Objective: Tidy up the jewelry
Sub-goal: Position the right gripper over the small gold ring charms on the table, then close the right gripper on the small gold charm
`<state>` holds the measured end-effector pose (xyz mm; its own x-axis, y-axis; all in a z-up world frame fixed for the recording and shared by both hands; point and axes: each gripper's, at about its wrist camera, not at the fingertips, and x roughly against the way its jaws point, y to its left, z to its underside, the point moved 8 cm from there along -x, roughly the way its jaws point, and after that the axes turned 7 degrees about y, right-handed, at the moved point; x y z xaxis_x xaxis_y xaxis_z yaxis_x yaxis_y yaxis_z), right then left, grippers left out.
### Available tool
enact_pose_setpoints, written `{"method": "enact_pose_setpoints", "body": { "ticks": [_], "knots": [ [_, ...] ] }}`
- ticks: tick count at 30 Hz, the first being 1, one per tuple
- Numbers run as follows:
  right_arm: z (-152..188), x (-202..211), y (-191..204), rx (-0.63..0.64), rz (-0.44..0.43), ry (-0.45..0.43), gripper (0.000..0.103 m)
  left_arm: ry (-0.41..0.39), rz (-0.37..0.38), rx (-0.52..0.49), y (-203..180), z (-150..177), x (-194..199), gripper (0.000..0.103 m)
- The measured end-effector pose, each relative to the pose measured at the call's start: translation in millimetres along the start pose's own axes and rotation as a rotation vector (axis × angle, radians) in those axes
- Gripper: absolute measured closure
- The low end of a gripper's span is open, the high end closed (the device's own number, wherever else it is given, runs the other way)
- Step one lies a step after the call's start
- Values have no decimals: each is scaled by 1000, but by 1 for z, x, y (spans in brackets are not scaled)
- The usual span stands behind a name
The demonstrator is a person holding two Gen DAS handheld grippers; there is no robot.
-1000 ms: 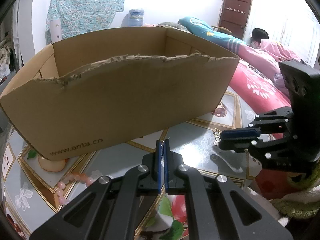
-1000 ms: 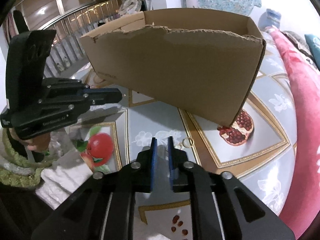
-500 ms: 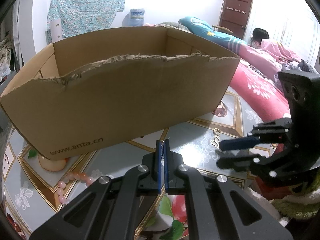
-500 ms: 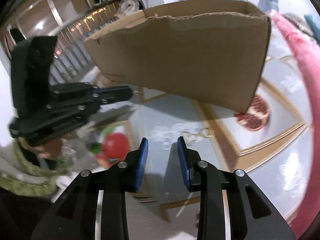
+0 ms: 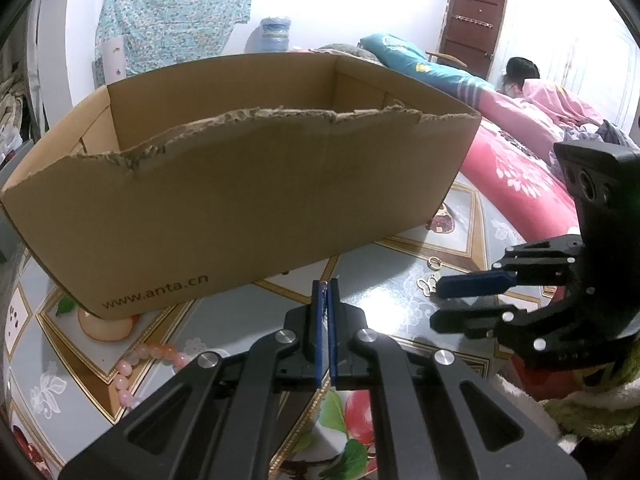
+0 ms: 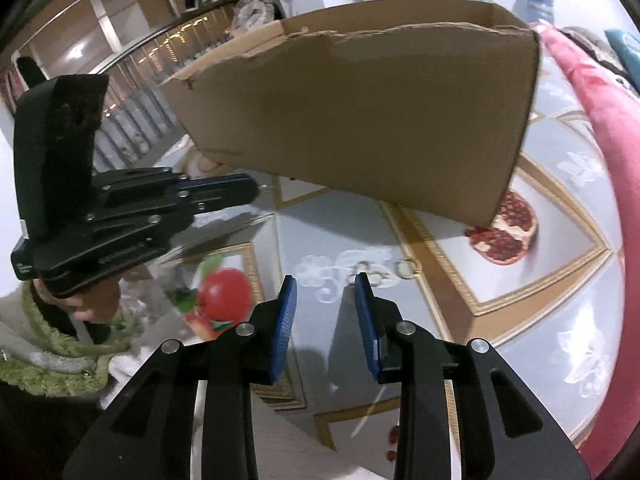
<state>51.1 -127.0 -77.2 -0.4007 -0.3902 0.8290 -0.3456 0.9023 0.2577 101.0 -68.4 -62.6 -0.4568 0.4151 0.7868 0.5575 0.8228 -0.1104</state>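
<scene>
Near the table's (image 6: 552, 312) right edge, just off the cardboard box's (image 5: 248, 208) corner: gold earrings (image 6: 384, 274) lying flat. Right gripper (image 6: 326, 284) spread wide just short of them, grasping nothing. Left gripper (image 5: 326, 292) clenched, empty. Pink bead bracelet (image 5: 140, 368) by the front-left edge.

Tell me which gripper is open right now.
The right gripper is open, blue pads apart above the small gold rings. The left gripper has its pads pressed together.
</scene>
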Motion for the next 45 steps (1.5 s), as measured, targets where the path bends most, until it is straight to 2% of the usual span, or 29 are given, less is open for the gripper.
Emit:
{"method": "enact_pose_setpoints", "body": {
  "ticks": [5, 9, 13, 17, 20, 24, 25, 26, 31, 34, 36, 38, 42, 45],
  "knots": [
    [-1, 6, -7, 18, 74, -19, 73, 1, -2, -1, 0, 0, 0, 101],
    [-6, -3, -8, 41, 146, -14, 73, 3, -3, 4, 1, 0, -1, 101],
    [-9, -11, -5, 60, 183, -15, 73, 3, 0, 5, 0, 0, -2, 101],
    [-11, -16, 0, 65, 234, -26, 77, 4, 0, 5, 0, 0, -2, 101],
    [-12, -18, 2, 53, 247, -33, 84, 3, -1, 6, 0, 0, -2, 101],
    [-13, -21, 3, 40, 252, -37, 87, 3, -1, 5, 0, 0, -2, 101],
    [-14, -21, 3, 38, 257, -40, 97, 2, 0, 6, 0, 0, -2, 101],
    [-14, -21, 3, 37, 246, -39, 99, 1, -1, 6, 0, 0, -2, 101],
    [-14, -20, 1, 18, 220, -33, 100, -2, -2, 7, 1, -1, -1, 101],
    [-12, -12, -4, 6, 205, -30, 99, -3, -4, 7, 2, -1, -1, 101],
    [-13, -8, -6, -1, 197, -27, 93, -2, -3, 8, 2, -1, -1, 101],
    [-16, -10, -6, -3, 197, -21, 79, 0, -3, 8, 2, 0, -1, 101],
    [-17, -15, -4, 13, 187, 26, 75, 2, -3, 8, 3, 0, -1, 101],
    [-21, -21, -3, 42, 218, 60, 75, 2, -3, 9, 3, 0, -1, 101]
  ]
}}
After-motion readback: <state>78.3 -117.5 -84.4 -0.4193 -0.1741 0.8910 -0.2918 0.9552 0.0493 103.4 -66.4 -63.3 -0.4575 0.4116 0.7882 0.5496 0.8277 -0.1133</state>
